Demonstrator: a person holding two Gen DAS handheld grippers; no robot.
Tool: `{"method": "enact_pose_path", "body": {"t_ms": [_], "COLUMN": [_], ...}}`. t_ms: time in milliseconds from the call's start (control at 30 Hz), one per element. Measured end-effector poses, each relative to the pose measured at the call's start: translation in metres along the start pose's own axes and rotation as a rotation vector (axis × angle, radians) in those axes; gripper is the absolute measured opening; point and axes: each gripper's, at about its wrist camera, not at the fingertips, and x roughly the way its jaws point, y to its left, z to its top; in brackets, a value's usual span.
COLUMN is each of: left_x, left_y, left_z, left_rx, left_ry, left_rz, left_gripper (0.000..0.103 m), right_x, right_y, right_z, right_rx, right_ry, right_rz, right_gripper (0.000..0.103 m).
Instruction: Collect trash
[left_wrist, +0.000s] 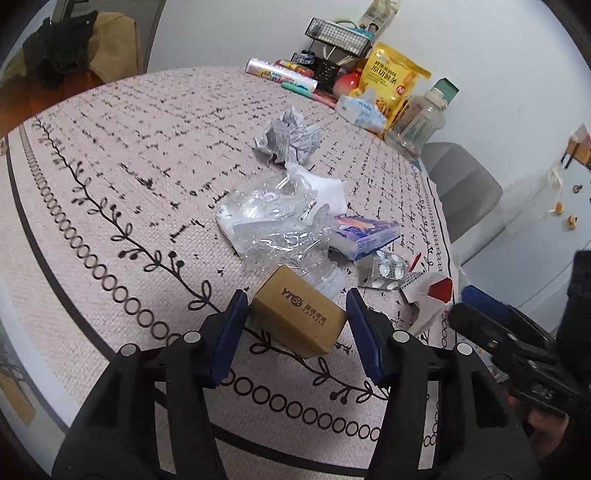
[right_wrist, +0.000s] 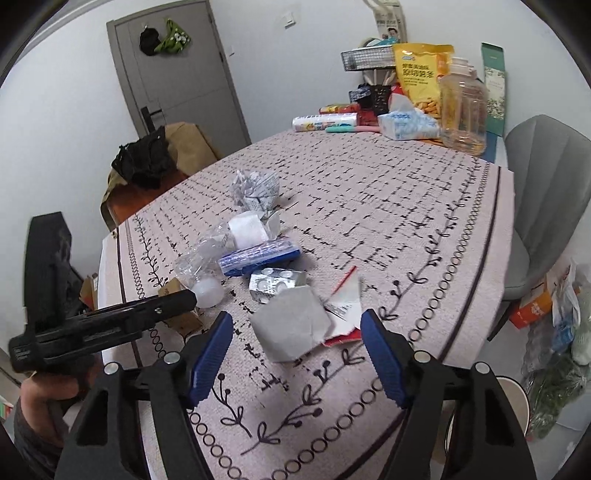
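Observation:
Trash lies on a patterned tablecloth (left_wrist: 110, 177). A small brown cardboard box (left_wrist: 300, 312) sits between the open fingers of my left gripper (left_wrist: 297, 306), not clamped. Behind it lie a crushed clear plastic bottle (left_wrist: 273, 225), a blue and white tissue pack (left_wrist: 369, 230), a silver pill blister (left_wrist: 386, 273), a crumpled newspaper ball (left_wrist: 288, 136) and a torn red and white carton (left_wrist: 430, 301). My right gripper (right_wrist: 297, 323) is open around that torn carton (right_wrist: 295, 328). The blister (right_wrist: 275, 282), tissue pack (right_wrist: 258, 254) and newspaper ball (right_wrist: 255, 188) show beyond it.
At the table's far edge stand a yellow snack bag (right_wrist: 421, 77), a clear jar (right_wrist: 461, 107), a tissue packet (right_wrist: 406, 123) and a wire rack (right_wrist: 369, 57). A grey chair (right_wrist: 546, 195) is at the right. Bags (right_wrist: 554, 314) and a bin rim (right_wrist: 513, 387) are on the floor.

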Motion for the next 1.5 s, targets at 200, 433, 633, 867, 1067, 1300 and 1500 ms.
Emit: {"method": "enact_pose_path", "body": {"t_ms": [200,433,633,867,1067,1300,1500], "left_x": [-0.022,-0.038,-0.049,-0.052,-0.048,-0.031,-0.012], "left_y": [0.007,0.001,-0.013,-0.028,-0.051,-0.097,-0.140], "left_z": [0.005,0.010,0.013,0.013,0.015,0.017,0.018], "left_rx": [-0.032,-0.011,0.019,0.047,0.083,0.154,0.212], "left_ry": [-0.031,-0.066,-0.094,-0.093,-0.087,-0.067,-0.040], "left_rz": [-0.022,-0.018,-0.024,-0.032,-0.056,-0.106,-0.158], "left_gripper": [0.055,0.055,0.055,0.055,0.055,0.055,0.055], "right_x": [0.023,0.009,-0.015,-0.031,-0.058,-0.103,-0.126], "right_y": [0.009,0.018,0.016,0.014,-0.006,-0.062,-0.116], "right_z": [0.004,0.010,0.012,0.004,0.001,-0.008,-0.025], "right_rx": [-0.020,-0.015,0.006,0.027,0.071,0.153,0.219], "right_ry": [0.044,-0.005,-0.056,-0.074,-0.127,-0.205,-0.207], "right_rz": [0.010,0.065,0.082,0.096,0.076,-0.011,-0.101], "right_gripper": [0.039,0.014,0.012,0.012,0.012,0.012,0.012]}}
